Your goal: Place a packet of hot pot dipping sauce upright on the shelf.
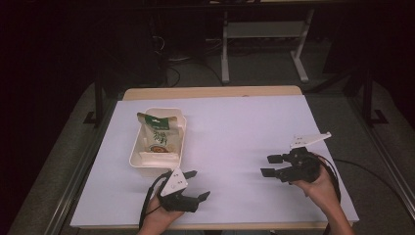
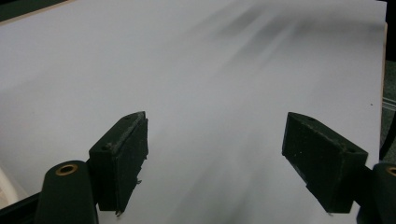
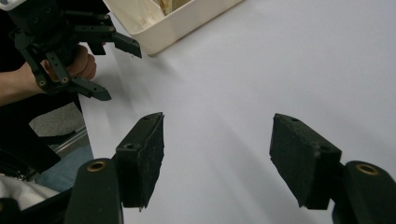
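A cream rectangular tub [image 1: 181, 142] stands on the left half of the white table top, with a green-and-white food pouch [image 1: 157, 134] lying in it. My left gripper [image 1: 195, 184] rests near the front edge just right of the tub's near corner, jaws open and empty; its own view has only bare table between the pads [image 2: 123, 158]. My right gripper [image 1: 271, 165] sits at the front right, pointing left, open with nothing between its pads [image 3: 142, 156]. In the right gripper view the left gripper [image 3: 119, 70] and the tub's corner [image 3: 180, 25] appear farther off.
The white sheet [image 1: 244, 132] covers the table, with a wooden strip along the far edge [image 1: 210, 92]. Black cables trail from both grippers off the front edge. Beyond the table are a white metal stand [image 1: 264, 44] and a dark floor.
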Demonstrator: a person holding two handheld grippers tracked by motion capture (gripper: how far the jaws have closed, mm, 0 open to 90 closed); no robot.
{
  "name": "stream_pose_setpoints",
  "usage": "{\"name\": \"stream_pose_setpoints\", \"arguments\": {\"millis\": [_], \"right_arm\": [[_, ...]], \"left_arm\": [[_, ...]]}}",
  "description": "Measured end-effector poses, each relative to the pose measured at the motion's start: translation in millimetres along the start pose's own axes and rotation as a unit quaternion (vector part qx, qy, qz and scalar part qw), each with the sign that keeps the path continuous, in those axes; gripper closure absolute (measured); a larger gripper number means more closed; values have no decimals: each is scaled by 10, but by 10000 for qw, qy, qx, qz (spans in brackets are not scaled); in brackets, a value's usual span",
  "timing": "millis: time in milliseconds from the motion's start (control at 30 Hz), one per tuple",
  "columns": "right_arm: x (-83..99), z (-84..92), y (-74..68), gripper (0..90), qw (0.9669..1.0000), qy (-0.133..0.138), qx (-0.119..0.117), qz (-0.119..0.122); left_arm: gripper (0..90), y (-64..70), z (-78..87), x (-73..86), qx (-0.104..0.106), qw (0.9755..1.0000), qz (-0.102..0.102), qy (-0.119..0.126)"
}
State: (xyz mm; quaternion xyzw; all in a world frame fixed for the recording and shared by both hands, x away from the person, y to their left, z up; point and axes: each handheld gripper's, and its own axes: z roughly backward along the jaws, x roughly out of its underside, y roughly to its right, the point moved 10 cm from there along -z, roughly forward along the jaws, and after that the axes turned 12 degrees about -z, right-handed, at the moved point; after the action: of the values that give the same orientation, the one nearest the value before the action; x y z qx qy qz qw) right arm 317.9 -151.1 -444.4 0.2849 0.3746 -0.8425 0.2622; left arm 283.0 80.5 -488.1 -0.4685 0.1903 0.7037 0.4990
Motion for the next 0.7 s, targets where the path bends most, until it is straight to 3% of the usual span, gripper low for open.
{"name": "stream_pose_setpoints", "arguments": {"millis": [700], "right_arm": [[347,154,51,343,9997,184,45,-183]], "left_arm": [[227,38,-17,-2,124,9999,-16,13]]}}
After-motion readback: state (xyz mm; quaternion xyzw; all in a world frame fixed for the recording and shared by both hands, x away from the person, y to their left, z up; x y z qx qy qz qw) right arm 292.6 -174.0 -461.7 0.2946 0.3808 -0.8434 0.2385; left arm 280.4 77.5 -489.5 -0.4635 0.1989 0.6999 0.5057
